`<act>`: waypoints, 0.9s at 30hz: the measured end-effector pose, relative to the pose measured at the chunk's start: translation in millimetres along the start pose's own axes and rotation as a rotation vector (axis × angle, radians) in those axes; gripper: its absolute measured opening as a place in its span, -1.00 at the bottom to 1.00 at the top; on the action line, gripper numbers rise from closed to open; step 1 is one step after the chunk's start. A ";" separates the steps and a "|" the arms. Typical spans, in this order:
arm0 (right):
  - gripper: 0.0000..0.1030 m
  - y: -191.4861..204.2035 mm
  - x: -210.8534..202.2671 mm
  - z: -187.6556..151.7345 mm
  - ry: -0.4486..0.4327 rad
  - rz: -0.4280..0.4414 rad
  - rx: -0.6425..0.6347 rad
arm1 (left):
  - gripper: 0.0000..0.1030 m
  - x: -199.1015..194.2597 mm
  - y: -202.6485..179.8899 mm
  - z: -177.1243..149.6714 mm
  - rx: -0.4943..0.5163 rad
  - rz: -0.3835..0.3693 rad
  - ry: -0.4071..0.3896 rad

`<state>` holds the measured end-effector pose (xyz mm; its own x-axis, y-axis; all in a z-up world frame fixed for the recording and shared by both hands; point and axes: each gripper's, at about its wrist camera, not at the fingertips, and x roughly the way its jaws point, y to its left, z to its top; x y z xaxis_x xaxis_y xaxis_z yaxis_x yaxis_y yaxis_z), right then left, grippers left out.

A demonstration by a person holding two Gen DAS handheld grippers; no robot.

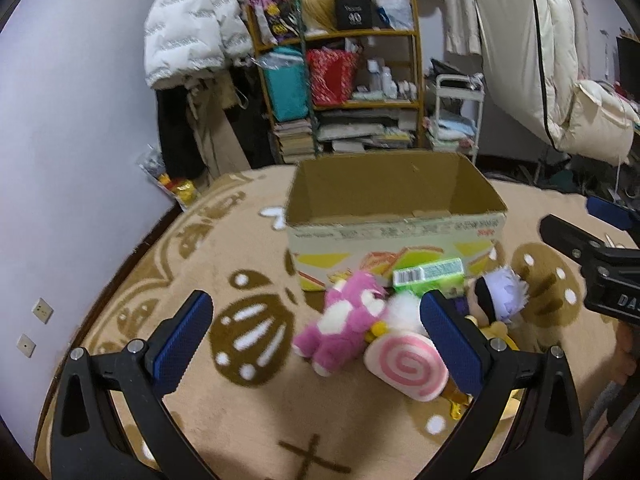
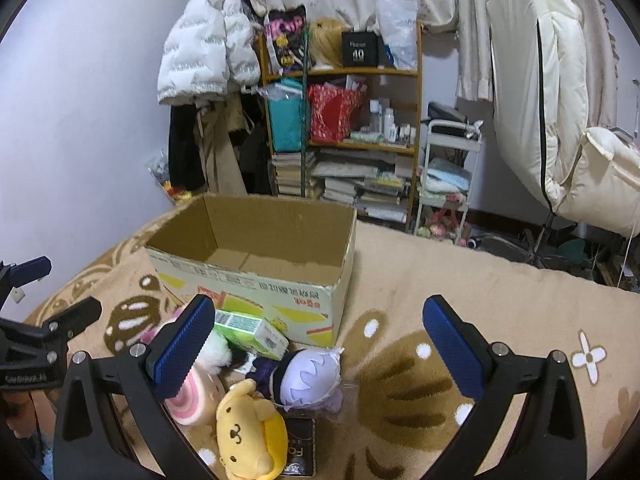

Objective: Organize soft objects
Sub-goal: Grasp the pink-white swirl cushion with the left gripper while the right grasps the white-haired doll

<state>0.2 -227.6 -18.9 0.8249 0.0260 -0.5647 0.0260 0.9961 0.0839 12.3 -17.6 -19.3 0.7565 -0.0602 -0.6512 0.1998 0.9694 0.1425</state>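
- The left tongs are spread wide with nothing between the blue pads, hovering over the beige patterned rug just left of the toy pile.
- The right tongs are likewise wide open and empty, held above the right side of the same pile.
- An open cardboard box stands on the rug beyond the toys; its inside looks empty in both views.
- A pink and white plush animal lies on its side just in front of the box, at the left end of the pile.
- A round pink-swirl roll cushion lies nearest the left camera, touching the pink plush.
- A green carton with a barcode leans against the front wall of the box, on top of the pile.
- A doll with pale lavender hair and a dark outfit lies at the right end of the pile, close to the box's near corner.
- A yellow dog plush lies face up nearest the right camera, touching the lavender-haired doll.
- A dark flat packet lies partly under the yellow plush.
- Behind the rug a wooden shelf unit holds books, bags and bottles; a white puffer jacket hangs left of it.
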 end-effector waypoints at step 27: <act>1.00 -18.8 86.1 -29.3 0.320 0.030 0.096 | 0.99 90.1 -58.4 -23.7 0.072 -0.088 0.334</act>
<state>54.2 -241.5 -93.2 0.6070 0.0954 -0.7890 0.0702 0.9824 0.1728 54.1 -74.0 -104.0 0.4916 -0.0503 -0.8694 0.3073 0.9441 0.1192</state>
